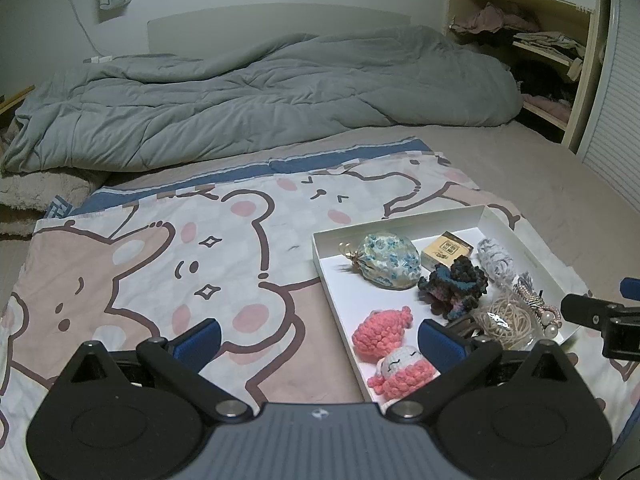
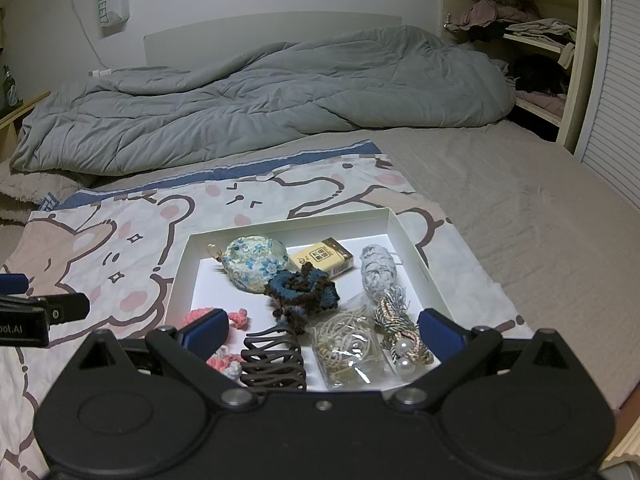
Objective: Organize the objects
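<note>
Your left gripper (image 1: 318,338) and right gripper (image 2: 322,330): jaws spread wide, nothing held. White tray (image 2: 182,270) sits on bear-print cloth (image 1: 160,264) on the bed. Pink crochet toys (image 2: 236,318) partly hidden by right gripper's finger; bag (image 2: 348,344) contents unclear.

A: Right tool (image 2: 322,334) covers the near tray rim, hiding half the pink crochet toy (image 2: 224,362).
B: And the small yellow box (image 2: 322,258), its print's too tiny to read.
</note>
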`<state>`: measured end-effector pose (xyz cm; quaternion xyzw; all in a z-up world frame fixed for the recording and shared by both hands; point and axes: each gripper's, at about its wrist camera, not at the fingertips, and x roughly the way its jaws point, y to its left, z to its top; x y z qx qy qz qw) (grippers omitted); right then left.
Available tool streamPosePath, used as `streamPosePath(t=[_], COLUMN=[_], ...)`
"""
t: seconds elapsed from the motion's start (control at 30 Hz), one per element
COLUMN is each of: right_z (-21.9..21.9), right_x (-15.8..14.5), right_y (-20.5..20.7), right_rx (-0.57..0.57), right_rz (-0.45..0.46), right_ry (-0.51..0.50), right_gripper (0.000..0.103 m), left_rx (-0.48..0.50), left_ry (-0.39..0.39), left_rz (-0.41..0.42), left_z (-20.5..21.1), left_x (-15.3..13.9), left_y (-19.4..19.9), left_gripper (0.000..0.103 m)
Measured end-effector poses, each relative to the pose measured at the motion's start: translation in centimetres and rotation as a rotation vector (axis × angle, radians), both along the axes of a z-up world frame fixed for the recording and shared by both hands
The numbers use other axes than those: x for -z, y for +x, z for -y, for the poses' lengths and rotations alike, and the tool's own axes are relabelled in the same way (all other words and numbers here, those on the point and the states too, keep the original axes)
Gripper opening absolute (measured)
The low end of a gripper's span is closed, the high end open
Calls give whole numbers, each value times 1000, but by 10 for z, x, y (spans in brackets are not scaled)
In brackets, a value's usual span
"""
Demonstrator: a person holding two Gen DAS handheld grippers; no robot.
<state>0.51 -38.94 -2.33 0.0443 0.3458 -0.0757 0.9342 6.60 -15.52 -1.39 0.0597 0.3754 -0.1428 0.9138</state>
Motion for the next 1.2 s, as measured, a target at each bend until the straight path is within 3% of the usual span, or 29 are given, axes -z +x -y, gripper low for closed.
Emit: streamPosePath(t=[1.2], right_z=[-1], right_x=[1], right_y=[0], right_rx=[-5], right_rz=[-3], right_ry=[-6], right_gripper=[103], left_rx=[4], left_ry=[-1], left_rz=[-4], left_z=[-1], left_x=[4], left_y=[-2], left_gripper=[103])
